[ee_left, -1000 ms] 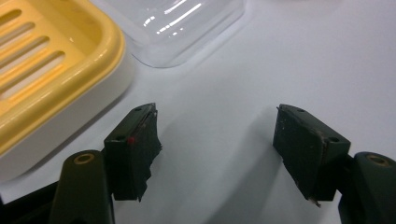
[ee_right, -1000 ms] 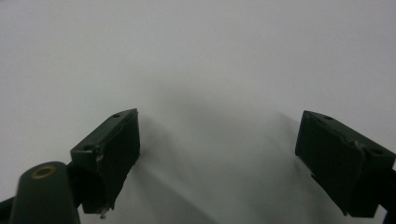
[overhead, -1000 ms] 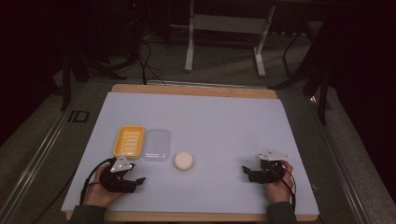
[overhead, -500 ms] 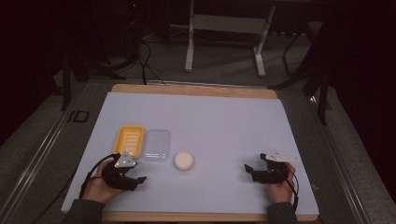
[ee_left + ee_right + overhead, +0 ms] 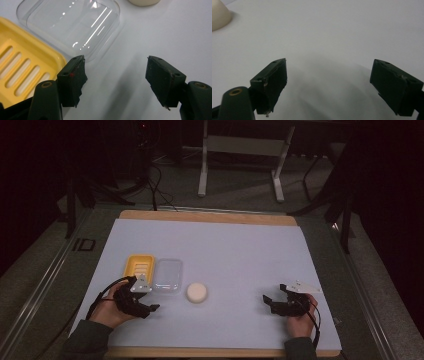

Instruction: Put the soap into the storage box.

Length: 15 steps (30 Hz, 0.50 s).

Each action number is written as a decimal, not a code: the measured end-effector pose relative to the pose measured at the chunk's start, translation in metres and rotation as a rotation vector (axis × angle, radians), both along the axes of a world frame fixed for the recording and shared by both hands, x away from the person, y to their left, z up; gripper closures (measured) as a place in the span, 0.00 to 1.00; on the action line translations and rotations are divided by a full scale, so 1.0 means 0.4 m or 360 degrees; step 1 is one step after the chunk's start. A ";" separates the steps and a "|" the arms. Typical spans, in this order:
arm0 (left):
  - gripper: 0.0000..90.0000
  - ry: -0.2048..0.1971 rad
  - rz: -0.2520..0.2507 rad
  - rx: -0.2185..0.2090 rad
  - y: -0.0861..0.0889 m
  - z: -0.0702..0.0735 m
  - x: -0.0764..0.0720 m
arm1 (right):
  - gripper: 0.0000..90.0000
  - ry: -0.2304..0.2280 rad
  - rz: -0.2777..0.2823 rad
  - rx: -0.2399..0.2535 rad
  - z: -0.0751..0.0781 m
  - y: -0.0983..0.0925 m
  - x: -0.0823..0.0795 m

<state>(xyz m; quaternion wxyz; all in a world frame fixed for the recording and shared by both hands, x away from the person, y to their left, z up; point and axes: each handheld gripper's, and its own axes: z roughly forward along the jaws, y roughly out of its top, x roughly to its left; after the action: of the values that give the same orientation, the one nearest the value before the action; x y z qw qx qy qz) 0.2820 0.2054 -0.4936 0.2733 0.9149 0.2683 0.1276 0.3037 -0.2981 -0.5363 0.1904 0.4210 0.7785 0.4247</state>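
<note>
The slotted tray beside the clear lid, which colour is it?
Yellow; the slotted tray shows best in the left gripper view.

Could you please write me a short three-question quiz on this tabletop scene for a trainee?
1. True or false: the yellow slotted tray and the clear lid lie side by side.
2. Which gripper is nearer the round cream soap? A) left gripper B) right gripper
3. Fill in: both grippers' jaws stand ____, with nothing between them.

Key
1. True: they lie next to each other, the tray to the left in the high view.
2. A: the left gripper sits just beside the tray, lid and soap.
3. Open: each gripper view shows a wide gap over the bare white mat.
</note>
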 end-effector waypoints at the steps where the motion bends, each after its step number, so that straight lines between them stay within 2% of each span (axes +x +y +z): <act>1: 0.36 0.0000 0.0000 0.0000 0.000 0.000 0.000 | 0.16 -0.0008 -0.0001 0.0003 0.000 0.000 -0.001; 3: 0.36 0.0003 -0.0029 0.0044 -0.007 0.009 0.009 | 0.16 -0.0019 -0.0009 0.0010 0.001 -0.001 -0.003; 5: 0.36 0.0003 -0.0029 0.0044 -0.007 0.009 0.009 | 0.16 -0.0020 -0.0008 0.0019 0.001 -0.002 -0.004; 9: 0.36 0.0011 -0.0077 0.0082 -0.019 0.025 0.027 | 0.16 -0.0028 -0.0011 0.0050 0.002 -0.008 -0.006; 15: 0.36 0.0020 -0.0130 0.0144 -0.038 0.035 0.044 | 0.16 -0.0036 -0.0004 0.0038 0.002 -0.006 -0.007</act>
<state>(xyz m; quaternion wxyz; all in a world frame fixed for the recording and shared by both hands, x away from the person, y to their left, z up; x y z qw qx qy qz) 0.2998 0.1901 -0.4798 0.2350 0.9373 0.2263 0.1224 0.3010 -0.3005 -0.5355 0.1945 0.4194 0.7707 0.4385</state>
